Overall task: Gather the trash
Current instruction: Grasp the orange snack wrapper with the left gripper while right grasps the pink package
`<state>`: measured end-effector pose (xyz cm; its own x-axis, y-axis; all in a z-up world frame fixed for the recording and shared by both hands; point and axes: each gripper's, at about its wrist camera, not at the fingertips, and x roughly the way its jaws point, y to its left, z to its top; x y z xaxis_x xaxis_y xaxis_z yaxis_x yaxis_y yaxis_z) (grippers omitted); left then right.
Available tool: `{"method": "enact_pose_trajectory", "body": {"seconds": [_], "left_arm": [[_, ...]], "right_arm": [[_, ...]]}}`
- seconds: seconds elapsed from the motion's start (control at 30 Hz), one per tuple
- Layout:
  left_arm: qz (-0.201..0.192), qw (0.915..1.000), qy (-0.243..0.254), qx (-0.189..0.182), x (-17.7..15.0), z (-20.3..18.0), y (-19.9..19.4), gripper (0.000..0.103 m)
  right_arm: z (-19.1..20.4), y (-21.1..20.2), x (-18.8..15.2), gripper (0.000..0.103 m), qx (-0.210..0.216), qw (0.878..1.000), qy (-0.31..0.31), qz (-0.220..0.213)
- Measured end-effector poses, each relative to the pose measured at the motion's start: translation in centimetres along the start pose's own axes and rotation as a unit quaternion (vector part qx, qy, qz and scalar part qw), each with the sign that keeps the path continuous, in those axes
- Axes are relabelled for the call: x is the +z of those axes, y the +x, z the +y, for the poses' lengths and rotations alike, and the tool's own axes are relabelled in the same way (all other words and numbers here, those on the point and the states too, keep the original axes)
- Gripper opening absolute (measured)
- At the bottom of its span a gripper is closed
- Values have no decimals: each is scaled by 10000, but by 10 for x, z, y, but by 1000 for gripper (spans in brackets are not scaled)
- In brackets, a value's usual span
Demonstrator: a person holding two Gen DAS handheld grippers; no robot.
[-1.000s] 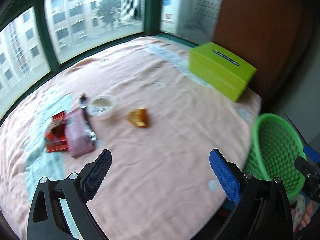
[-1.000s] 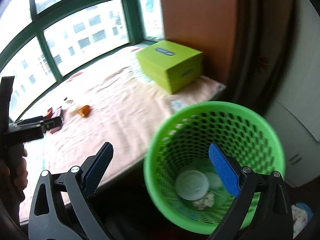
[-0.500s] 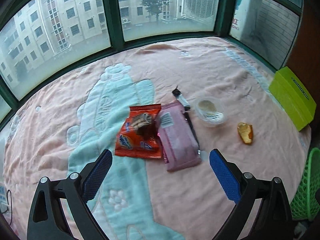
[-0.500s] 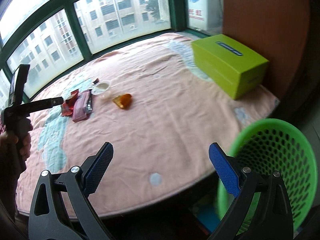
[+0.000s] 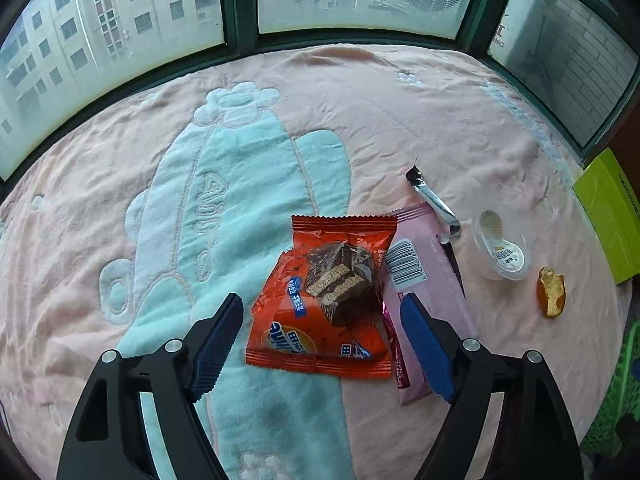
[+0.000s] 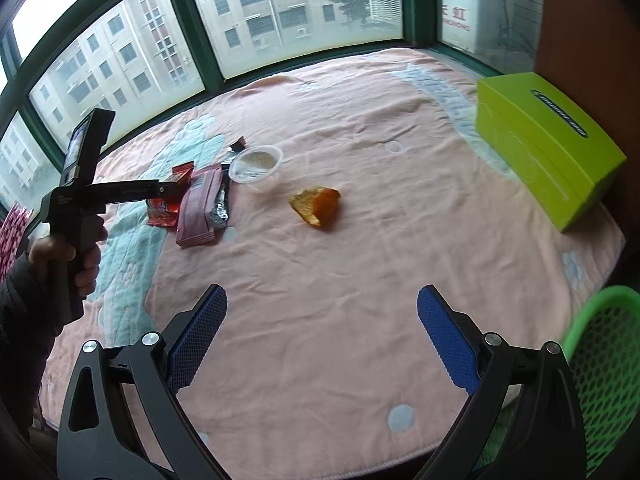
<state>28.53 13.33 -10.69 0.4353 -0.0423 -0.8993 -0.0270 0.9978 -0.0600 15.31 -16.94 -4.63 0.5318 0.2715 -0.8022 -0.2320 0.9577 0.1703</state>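
An orange snack wrapper (image 5: 324, 300) lies on the pink blanket, overlapping a pink wrapper (image 5: 432, 276). My left gripper (image 5: 320, 332) is open and hovers right over the orange wrapper, fingers on either side of it. A silver wrapper (image 5: 434, 206), a clear plastic cup (image 5: 502, 250) and an orange food scrap (image 5: 552, 292) lie to the right. My right gripper (image 6: 322, 328) is open and empty above the blanket's near part. It sees the scrap (image 6: 316, 206), the cup (image 6: 258, 166), the wrappers (image 6: 200, 208) and the green mesh basket (image 6: 600, 368).
A lime green box (image 6: 548, 140) stands at the blanket's right edge, also in the left wrist view (image 5: 612, 212). Windows with dark green frames (image 5: 240, 4) run along the far side. The basket rim (image 5: 624, 376) sits below the blanket's right edge.
My left gripper has swung left and down close over the orange wrapper. My right gripper has turned away from the basket toward the blanket and the trash.
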Motion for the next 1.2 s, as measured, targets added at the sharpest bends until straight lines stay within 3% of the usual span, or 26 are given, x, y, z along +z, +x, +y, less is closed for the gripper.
{"method": "enact_pose_trajectory", "body": {"seconds": [0.1, 0.23, 0.4, 0.77, 1.07, 1.2], "left_arm": [[105, 9999, 19, -82, 2, 4, 10, 68], [179, 9995, 87, -230, 0, 7, 15, 44], [114, 9994, 185, -251, -3, 8, 7, 32], [-204, 9997, 152, 40, -3, 34, -27, 28], [-193, 9997, -26, 123, -7, 52, -31, 28], [-168, 9997, -72, 136, -9, 52, -30, 28]], "right_arm": [[12, 13, 8, 94, 102, 9998, -147, 65], [29, 29, 19, 92, 238, 9992, -307, 129], [46, 53, 29, 89, 502, 9977, -349, 291], [90, 114, 48, 81, 969, 9925, -423, 620], [107, 157, 56, 78, 933, 9918, -315, 818], [117, 164, 61, 78, 756, 9938, -428, 699]]}}
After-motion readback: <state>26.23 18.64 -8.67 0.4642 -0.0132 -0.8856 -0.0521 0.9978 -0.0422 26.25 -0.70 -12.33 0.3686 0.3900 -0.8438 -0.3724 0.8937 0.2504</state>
